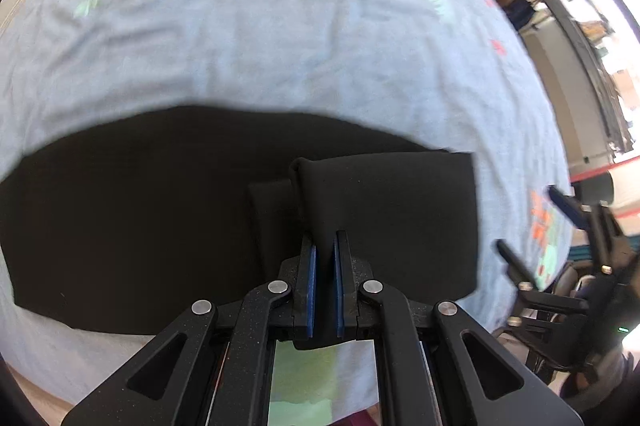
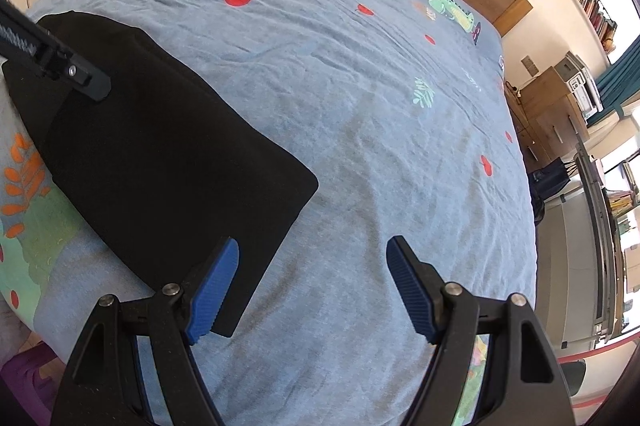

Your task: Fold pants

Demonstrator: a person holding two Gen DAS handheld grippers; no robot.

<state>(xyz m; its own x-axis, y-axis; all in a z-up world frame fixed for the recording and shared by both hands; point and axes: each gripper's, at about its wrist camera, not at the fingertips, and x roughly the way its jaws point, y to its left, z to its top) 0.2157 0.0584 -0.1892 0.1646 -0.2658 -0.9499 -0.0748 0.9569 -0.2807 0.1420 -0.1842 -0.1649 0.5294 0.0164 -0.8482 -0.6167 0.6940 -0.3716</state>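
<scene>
**Left gripper pinching a fold while the right one waits**

The pants [image 2: 160, 154] are lying on the near left part of the sheet [image 2: 360, 106], already doubled into a dark oblong. The left gripper [image 1: 324, 258] is clamping narrowly on a raised ridge of the black cloth, its blue pads almost meeting around the fabric. The right gripper [image 2: 312, 286] is hovering wide apart over bare sheet just right of the pants' near corner, holding nothing.

Judging from this, the fold is partly done and the held layer is probably being carried across. The pinch looks small, so the cloth could be slipping out if pulled fast, leaving the top layer skewed. The grip may also be catching more than one layer, which would be dragging the whole stack rather than folding it. With the right gripper off the cloth, nothing is anchoring the lower layers.

The black fabric is hiding its own seams and edges, so counting layers is impossible. The left view is blurring the sheet, and the pants' left end is running out of sight there.
</scene>
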